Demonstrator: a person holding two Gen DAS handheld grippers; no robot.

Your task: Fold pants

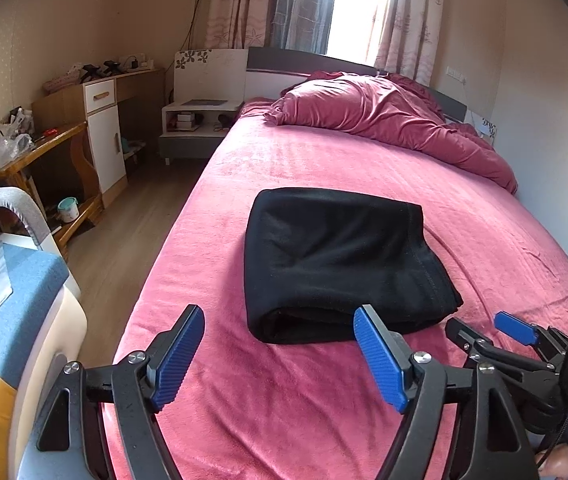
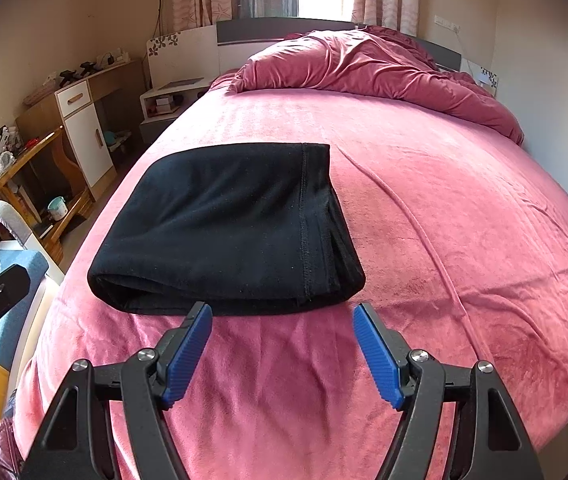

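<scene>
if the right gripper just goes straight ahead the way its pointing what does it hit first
Most likely the near folded edge of the black pants, just ahead of the open right gripper; depth is unclear, so it might brush the pink bedsheet first.

Small bedroom with beige walls, wood floor [image 1: 131,216] and a pink-sheeted bed [image 1: 324,160], its crumpled maroon duvet [image 1: 384,116] at the headboard. Daylight blasts through the curtained window [image 1: 356,4]. White nightstand [image 1: 199,120], wooden desk [image 1: 103,96] along the left.

Both fisheye cameras sit low over the foot edge of the bed with the pink plush blanket [image 1: 324,168], facing its dark headboard [image 2: 284,26]. The right wrist view is nearer the folded black fleece pants [image 2: 227,224]; both share them.
</scene>
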